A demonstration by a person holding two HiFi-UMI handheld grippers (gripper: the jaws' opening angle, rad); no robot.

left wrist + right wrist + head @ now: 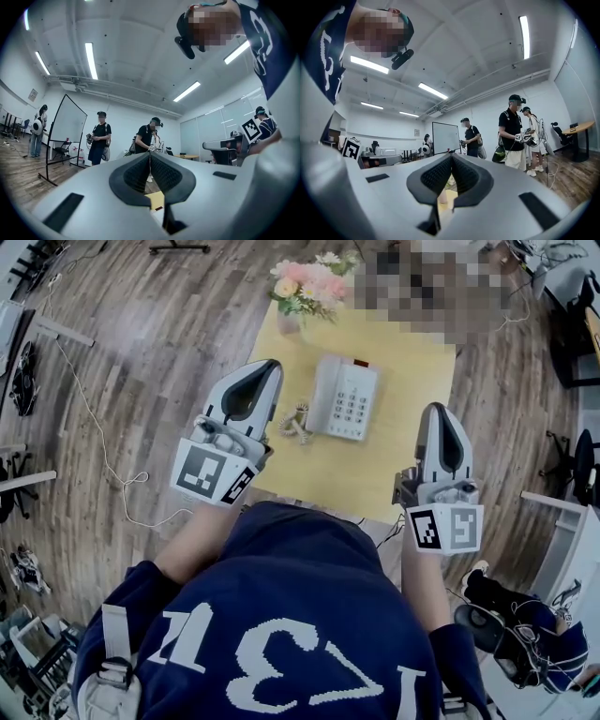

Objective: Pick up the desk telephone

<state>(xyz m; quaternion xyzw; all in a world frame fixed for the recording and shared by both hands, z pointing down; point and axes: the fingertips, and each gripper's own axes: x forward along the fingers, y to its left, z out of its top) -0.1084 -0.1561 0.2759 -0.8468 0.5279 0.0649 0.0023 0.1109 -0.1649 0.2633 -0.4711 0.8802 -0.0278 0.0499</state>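
Observation:
The white desk telephone (343, 397) lies on the yellow table (408, 371), handset resting on its left side and a coiled cord (298, 421) trailing off its near-left corner. My left gripper (269, 365) hovers over the table's left edge, just left of the phone, shut and holding nothing. Over the table's right front part, to the right of the phone, my right gripper (434, 409) is also shut and empty. In the left gripper view the left gripper's (150, 156) jaws meet tip to tip, as do the right gripper's (451, 156) in its own view. Both point level across the room.
A vase of pink flowers (306, 285) stands at the table's far left corner. A thin cable (98, 432) runs over the wood floor at left. Several people (98, 138) and a whiteboard (65, 126) stand beyond. Office chairs (511, 629) sit at lower right.

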